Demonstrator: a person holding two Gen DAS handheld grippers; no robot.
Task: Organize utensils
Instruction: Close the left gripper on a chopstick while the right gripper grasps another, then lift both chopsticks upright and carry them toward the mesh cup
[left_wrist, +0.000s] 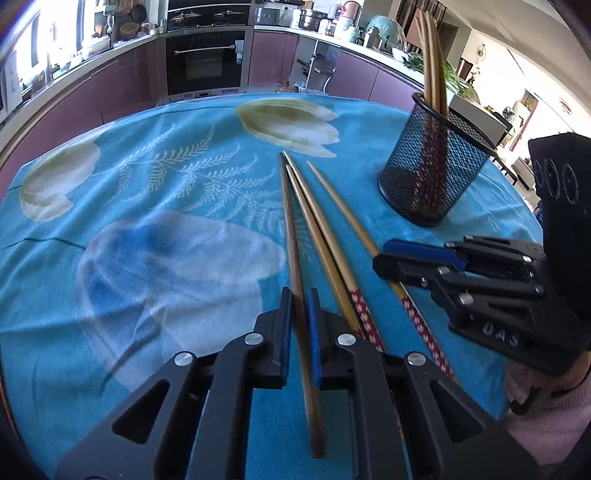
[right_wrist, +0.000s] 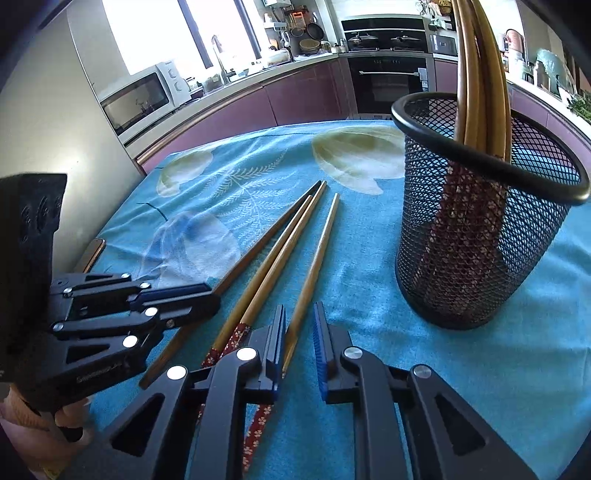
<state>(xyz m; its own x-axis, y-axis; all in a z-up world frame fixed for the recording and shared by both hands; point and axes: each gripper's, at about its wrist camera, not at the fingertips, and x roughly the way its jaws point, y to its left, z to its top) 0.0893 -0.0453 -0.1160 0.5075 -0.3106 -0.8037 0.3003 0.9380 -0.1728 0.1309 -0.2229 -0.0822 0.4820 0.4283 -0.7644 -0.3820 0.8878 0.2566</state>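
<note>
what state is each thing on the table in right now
plain dark wooden chopstick: flat on the blue cloth, between the left gripper jaws
two red-patterned bamboo chopsticks: flat on the cloth; the right gripper jaws straddle one
black wire-mesh cup: upright, holding several chopsticks
left gripper: jaws narrow around the stick, contact unclear
right gripper: jaws open

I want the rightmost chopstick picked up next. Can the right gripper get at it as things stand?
Probably yes. The right gripper already straddles the rightmost chopstick, jaws open, nothing over it. The neighbouring chopstick lies close, and the mesh holder stands clear.
</note>
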